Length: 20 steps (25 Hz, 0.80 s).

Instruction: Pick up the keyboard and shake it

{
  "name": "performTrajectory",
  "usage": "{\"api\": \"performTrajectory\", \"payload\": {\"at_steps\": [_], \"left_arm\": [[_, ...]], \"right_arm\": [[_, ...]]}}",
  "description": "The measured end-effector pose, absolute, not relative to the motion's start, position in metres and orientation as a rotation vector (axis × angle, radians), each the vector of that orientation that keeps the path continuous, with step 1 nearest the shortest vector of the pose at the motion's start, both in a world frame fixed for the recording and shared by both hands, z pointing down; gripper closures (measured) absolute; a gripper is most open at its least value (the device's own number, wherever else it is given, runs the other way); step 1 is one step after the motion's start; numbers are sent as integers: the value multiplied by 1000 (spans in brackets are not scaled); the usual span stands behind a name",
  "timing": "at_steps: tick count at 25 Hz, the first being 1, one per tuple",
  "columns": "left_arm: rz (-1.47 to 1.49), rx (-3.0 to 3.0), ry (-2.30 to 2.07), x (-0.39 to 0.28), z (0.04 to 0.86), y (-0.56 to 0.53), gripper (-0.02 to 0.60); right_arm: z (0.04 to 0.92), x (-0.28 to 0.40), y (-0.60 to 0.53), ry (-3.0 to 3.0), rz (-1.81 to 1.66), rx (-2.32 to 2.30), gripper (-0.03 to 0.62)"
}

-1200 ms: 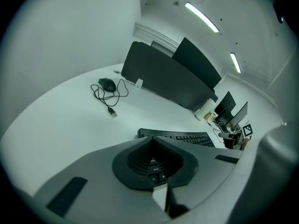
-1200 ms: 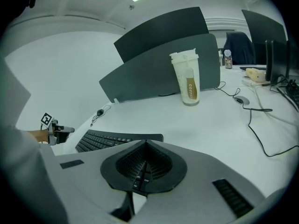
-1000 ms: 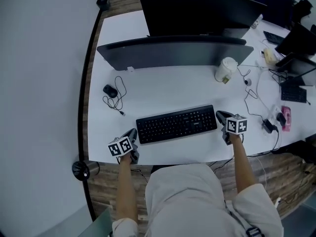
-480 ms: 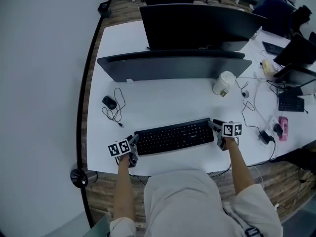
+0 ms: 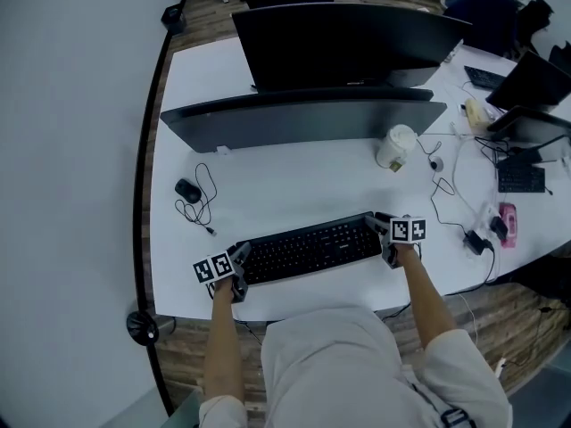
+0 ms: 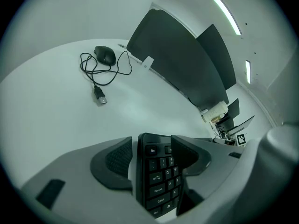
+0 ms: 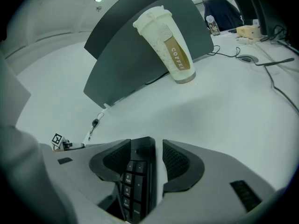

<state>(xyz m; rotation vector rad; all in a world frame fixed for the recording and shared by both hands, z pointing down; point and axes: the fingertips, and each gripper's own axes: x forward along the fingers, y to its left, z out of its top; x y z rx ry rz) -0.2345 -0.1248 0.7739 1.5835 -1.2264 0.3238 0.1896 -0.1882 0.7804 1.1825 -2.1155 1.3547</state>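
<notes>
A black keyboard (image 5: 312, 248) lies flat on the white desk (image 5: 294, 176) near its front edge. My left gripper (image 5: 239, 255) sits at the keyboard's left end; its jaws have just been opening and stand open astride that end (image 6: 156, 176), with a narrow gap beside the left pad (image 6: 117, 158). My right gripper (image 5: 379, 223) is at the right end. Its jaws have also just been opening, and the keyboard's end (image 7: 138, 171) lies between them with a strip of desk showing beside the right pad (image 7: 175, 162).
Two dark monitors (image 5: 303, 119) stand across the desk behind the keyboard. A white coffee cup (image 5: 394, 147) is at the back right, a wired mouse (image 5: 187, 190) with a loose cable at the left. Cables and devices (image 5: 486, 226) crowd the right side.
Both grippers went from shut beside the keyboard to open, and slid inward and down so that each now straddles an end of the keyboard. The keyboard still lies on the desk.
</notes>
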Motion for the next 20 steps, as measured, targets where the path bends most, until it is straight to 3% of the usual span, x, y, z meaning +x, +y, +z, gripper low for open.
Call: {"api": "performTrajectory", "payload": {"at_steps": [10,20], "left_arm": [[-57,1498,-1235,-248,762,-126,299],[-456,1574,-970,-243,715,-116,299]], "right_arm": [[774,169,-186,-2176,1376,1160,368],[755,185,-198,-2287,1447,1295,384]]}}
